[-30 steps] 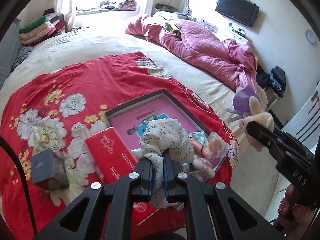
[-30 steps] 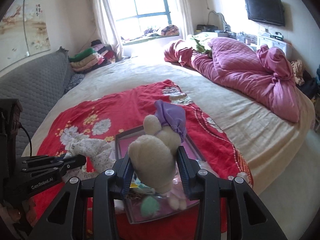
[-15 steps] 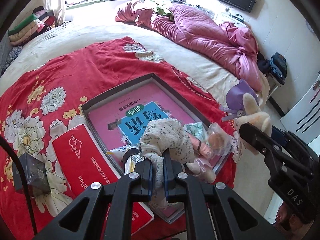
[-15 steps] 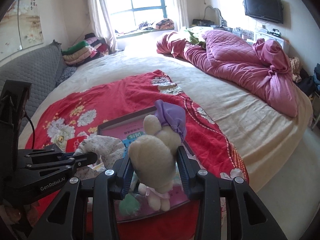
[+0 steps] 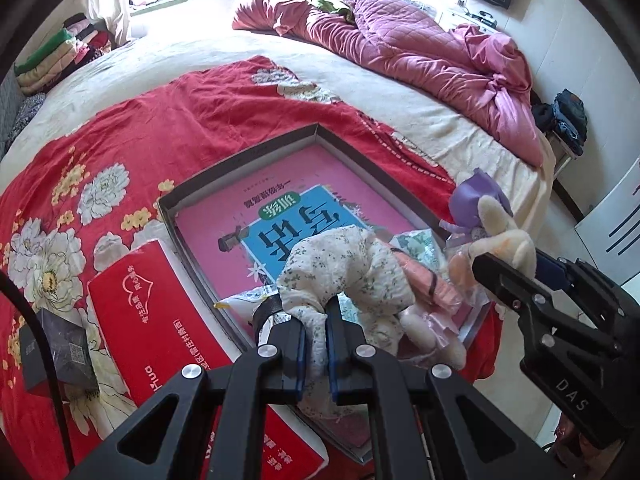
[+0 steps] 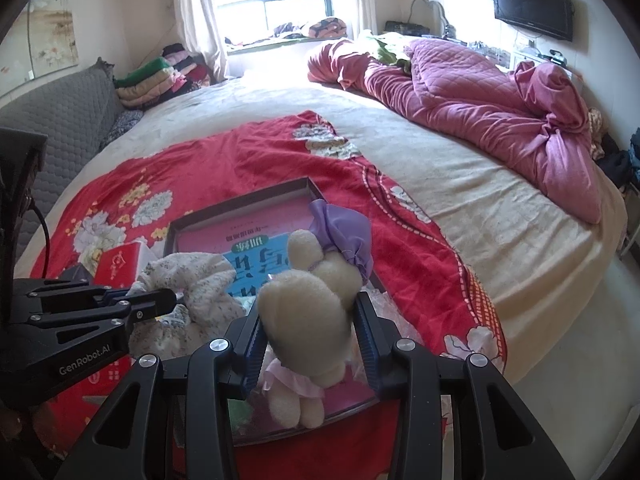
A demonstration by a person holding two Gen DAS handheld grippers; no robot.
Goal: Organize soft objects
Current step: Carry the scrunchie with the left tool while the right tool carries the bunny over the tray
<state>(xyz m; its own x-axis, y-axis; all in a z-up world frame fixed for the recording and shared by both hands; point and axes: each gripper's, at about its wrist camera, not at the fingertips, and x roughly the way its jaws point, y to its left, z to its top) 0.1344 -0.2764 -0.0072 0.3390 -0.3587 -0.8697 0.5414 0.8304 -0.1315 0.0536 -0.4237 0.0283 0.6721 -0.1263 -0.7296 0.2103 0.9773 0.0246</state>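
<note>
Over the bed point(image 6: 460, 184), plush bunny point(image 6: 308, 316) upright, head up, in right gripper point(image 6: 308, 344)

Pink book cover point(image 5: 288, 200): near half hidden under the white floral cloth bundle point(image 5: 344, 264).
Shallow grey cardboard box point(image 5: 240, 160): near corner covered by the left tongs point(image 5: 316, 340).
Cream plush rabbit point(image 6: 308, 312): face hidden, seen from behind.
Red flat box point(image 5: 160, 320): print too small to read.

Left hand-held gripper point(image 5: 316, 330) clamped tight; right hand-held gripper point(image 6: 308, 334) part-open, gripping.
</note>
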